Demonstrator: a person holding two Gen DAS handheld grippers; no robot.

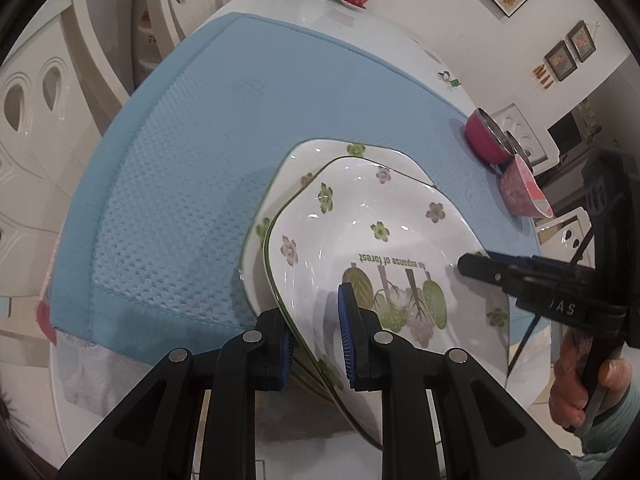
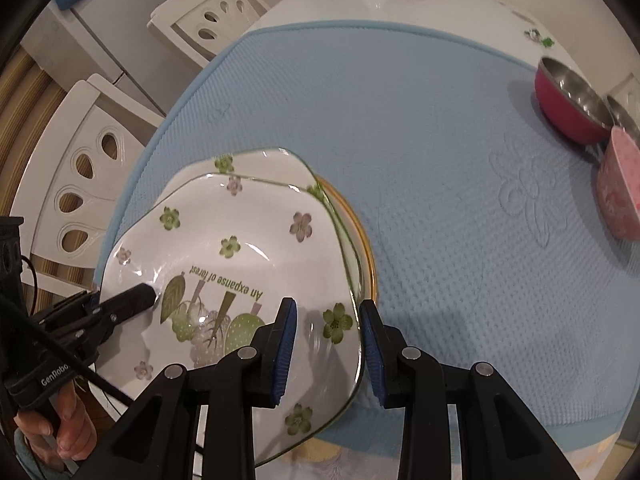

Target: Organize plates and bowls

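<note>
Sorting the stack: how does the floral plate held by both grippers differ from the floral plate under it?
The top plate is gripped at its rim and tilted; the lower plate lies on the stack. The top plate's forest print shows fully; the lower plate shows only a rim. Both are white with green-edged rims and flowers.

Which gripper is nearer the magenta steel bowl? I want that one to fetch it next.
Right. The right gripper grips the floral plate's edge on the side facing the magenta bowl; the left gripper grips the opposite edge, farther away.

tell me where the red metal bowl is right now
The red metal bowl sits on the blue mat at the right edge of both wrist views, just behind the pink bowl, well apart from the flowered plates.
</note>
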